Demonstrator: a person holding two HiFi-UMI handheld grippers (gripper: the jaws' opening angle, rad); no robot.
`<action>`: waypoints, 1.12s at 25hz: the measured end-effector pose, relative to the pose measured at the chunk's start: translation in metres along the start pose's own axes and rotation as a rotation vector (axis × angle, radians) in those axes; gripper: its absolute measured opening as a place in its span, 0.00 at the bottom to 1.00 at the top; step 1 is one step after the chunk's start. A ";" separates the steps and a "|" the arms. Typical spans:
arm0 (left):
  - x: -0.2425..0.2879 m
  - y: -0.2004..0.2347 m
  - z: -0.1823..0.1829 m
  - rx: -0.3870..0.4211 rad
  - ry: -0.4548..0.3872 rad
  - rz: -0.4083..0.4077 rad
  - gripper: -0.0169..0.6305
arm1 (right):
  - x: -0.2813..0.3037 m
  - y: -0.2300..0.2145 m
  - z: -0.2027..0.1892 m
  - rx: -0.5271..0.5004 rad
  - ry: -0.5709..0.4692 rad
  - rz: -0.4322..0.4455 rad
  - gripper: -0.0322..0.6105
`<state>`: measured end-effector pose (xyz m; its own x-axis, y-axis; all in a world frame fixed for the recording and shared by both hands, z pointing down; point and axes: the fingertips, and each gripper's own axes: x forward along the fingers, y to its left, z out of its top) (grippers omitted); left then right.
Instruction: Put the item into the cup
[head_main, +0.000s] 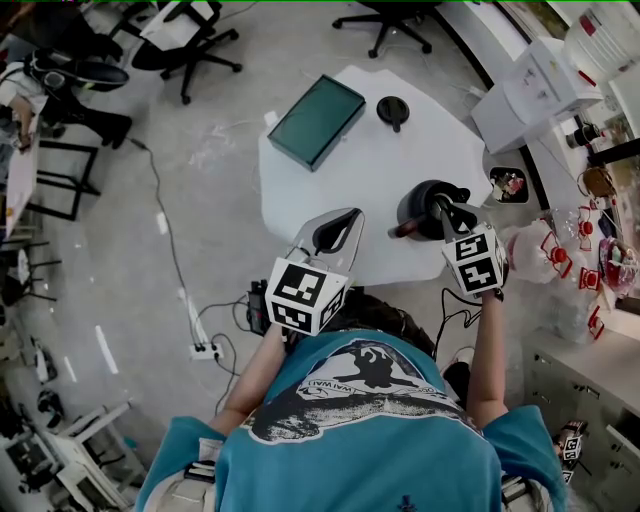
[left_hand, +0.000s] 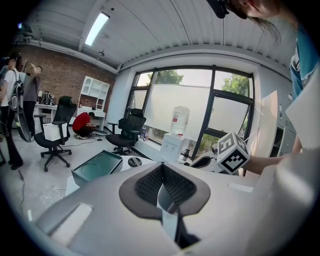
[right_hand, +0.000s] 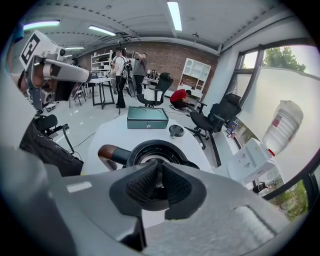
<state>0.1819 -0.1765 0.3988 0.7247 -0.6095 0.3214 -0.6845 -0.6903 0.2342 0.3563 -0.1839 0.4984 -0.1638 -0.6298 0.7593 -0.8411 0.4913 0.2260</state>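
Left gripper (head_main: 350, 215), fingers pressed together on nothing, hangs over the white desk's (head_main: 380, 160) near edge. Rightward, the black cup (head_main: 415, 207) stands on the desk, directly beneath the right gripper (head_main: 441, 203), whose fingers meet above its mouth.

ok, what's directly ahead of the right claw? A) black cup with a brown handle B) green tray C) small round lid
A: in the right gripper view the black cup with its brown handle sits just past the right claw; the green tray and lid lie farther back.

Bare table (head_main: 370, 190) lies open between green tray (head_main: 316, 121), lid (head_main: 392, 108) and black cup (head_main: 425, 208).
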 end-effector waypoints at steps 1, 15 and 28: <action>0.000 0.000 -0.001 0.000 0.001 0.000 0.05 | 0.000 0.000 0.000 0.006 -0.003 0.001 0.10; 0.000 0.002 0.000 -0.005 -0.001 0.023 0.05 | -0.012 0.008 0.019 0.148 -0.156 0.061 0.12; -0.019 0.027 -0.005 -0.001 0.005 0.079 0.05 | -0.020 0.026 0.053 0.217 -0.285 0.065 0.12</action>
<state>0.1489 -0.1816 0.4035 0.6683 -0.6599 0.3434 -0.7394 -0.6400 0.2091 0.3107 -0.1905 0.4563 -0.3321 -0.7585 0.5607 -0.9090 0.4161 0.0246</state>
